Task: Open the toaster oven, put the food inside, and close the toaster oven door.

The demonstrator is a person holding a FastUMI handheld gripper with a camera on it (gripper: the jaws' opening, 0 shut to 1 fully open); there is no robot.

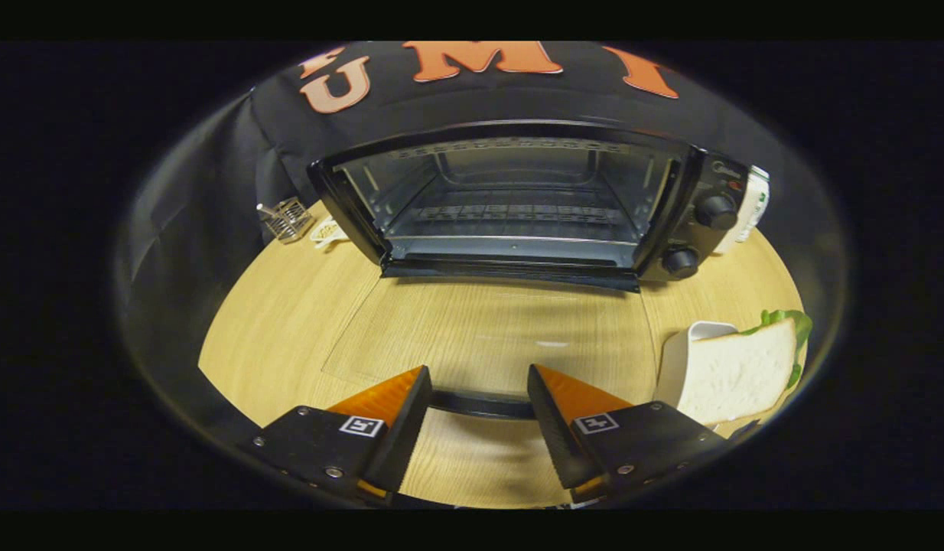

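Oven (518, 199) open, door (487, 337) flat. Gripper (478, 394) fingers apart astride the handle (480, 404), not pressing. Sandwich (736, 371): likely soft, light; grip gently across both bread faces.

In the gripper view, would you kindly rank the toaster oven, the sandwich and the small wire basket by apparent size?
1. Toaster oven, door open.
2. Sandwich, though nearness to the camera enlarges it.
3. Wire basket.
The gripper is open.

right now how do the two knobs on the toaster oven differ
The upper knob sits high on the toaster oven's control panel, near the top; the lower knob sits near the base, closer to the dropped-open glass door. The upper knob looks slightly larger. Both are round, dark and on the panel right of the cavity. The tool is open, its fingers either side of the door handle.
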